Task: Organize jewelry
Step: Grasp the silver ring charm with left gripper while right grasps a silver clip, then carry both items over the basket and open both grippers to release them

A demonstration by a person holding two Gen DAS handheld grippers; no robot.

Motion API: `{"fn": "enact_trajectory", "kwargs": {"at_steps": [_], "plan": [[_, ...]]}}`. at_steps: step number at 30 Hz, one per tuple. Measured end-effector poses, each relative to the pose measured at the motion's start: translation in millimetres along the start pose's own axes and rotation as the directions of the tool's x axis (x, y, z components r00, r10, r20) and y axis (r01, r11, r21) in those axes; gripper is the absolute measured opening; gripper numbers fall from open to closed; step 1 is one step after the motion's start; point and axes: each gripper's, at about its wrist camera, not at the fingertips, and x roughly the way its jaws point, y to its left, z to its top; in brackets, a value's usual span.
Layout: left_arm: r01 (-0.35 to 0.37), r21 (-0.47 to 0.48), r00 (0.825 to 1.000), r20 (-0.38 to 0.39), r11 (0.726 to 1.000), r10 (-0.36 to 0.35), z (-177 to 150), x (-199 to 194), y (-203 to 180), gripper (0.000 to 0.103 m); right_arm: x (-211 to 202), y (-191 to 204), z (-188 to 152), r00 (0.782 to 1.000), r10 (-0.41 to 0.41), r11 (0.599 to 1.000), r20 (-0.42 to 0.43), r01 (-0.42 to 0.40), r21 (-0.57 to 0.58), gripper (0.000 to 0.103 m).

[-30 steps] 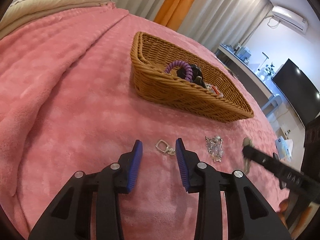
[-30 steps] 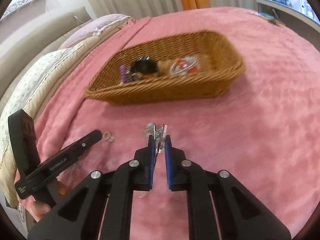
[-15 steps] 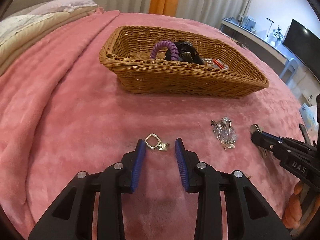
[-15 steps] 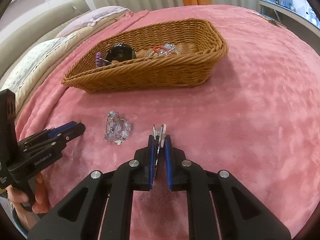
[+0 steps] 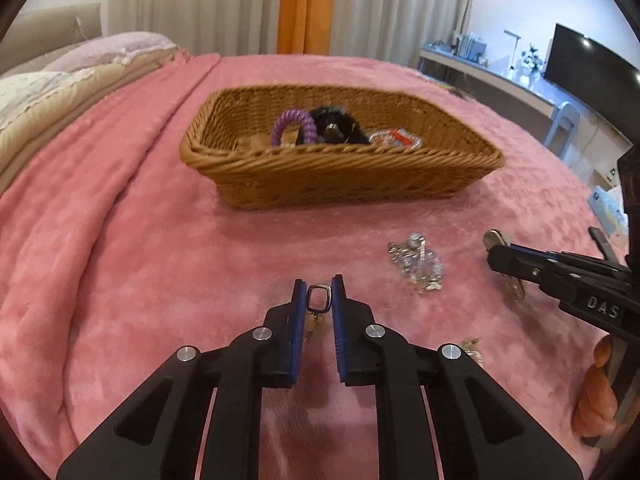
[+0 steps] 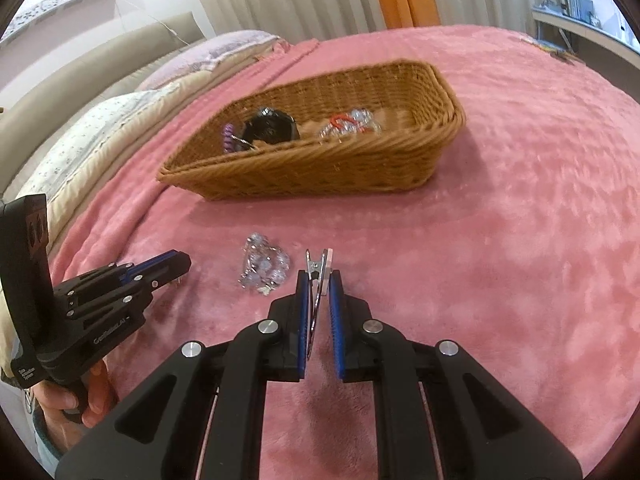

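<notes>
A small silver square-ring charm (image 5: 319, 298) is pinched between the blue pads of the left claw (image 5: 319, 300), just above the pink bed blanket (image 5: 160, 264), likely for carrying to the wicker basket (image 5: 340, 184) beyond. The right claw (image 6: 318, 280), level and pointing forward, grips a metal hair clip (image 6: 318, 270); a crystal bracelet (image 6: 264, 270) lies between them.

This is a home bedroom. A bed (image 5: 140, 220) with a pink blanket and pillows (image 6: 92, 136) fills the view. Curtains (image 5: 224, 4), a TV (image 5: 588, 60) and a desk (image 5: 500, 76) line the walls.
</notes>
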Motion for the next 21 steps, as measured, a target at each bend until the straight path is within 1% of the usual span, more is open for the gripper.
{"fn": "enact_trajectory", "kwargs": {"at_steps": [1, 4, 8, 12, 13, 15, 17, 21], "plan": [[0.019, -0.009, 1.000, 0.013, 1.000, -0.019, 0.3, -4.2, 1.2, 0.000, -1.8, 0.8, 0.2, 1.000, 0.000, 1.000, 0.006, 0.000, -0.002, 0.008], [0.060, -0.032, 0.997, 0.043, 0.998, -0.059, 1.2, -14.6, 2.6, 0.000, -10.8, 5.4, 1.3, 0.999, 0.000, 1.000, 0.032, 0.001, -0.018, 0.008], [0.126, -0.037, 0.989, 0.083, 0.991, -0.123, 3.9, -28.8, -2.3, 0.000, -22.6, 19.6, 3.2, 0.998, -0.030, 0.996, 0.064, 0.035, -0.079, 0.008], [0.224, -0.057, 0.968, 0.126, 0.973, -0.215, 11.5, -46.0, -2.0, 0.000, -36.6, 23.9, 6.7, 0.996, -0.033, 0.995, 0.083, 0.041, -0.094, 0.008], [0.261, -0.062, 0.957, 0.146, 0.963, -0.250, 15.1, -53.5, -1.5, 0.000, -40.3, 23.5, 8.0, 0.996, -0.030, 0.995, 0.087, 0.038, -0.092, 0.008], [0.305, -0.060, 0.941, 0.176, 0.950, -0.291, 22.1, -65.1, -2.8, 0.000, -51.9, 24.8, 13.5, 0.995, -0.014, 0.996, 0.101, 0.023, -0.090, 0.008], [0.324, -0.054, 0.931, 0.198, 0.945, -0.308, 30.0, -74.2, -4.0, 0.000, -64.7, 28.1, 23.2, 0.992, -0.009, 0.994, 0.125, 0.022, -0.106, 0.008], [0.295, -0.012, 0.928, 0.242, 0.955, -0.284, 57.7, -90.4, -9.3, 0.000, -77.4, 34.6, 50.0, 0.988, -0.018, 0.988, 0.155, 0.041, -0.149, 0.008]]}}
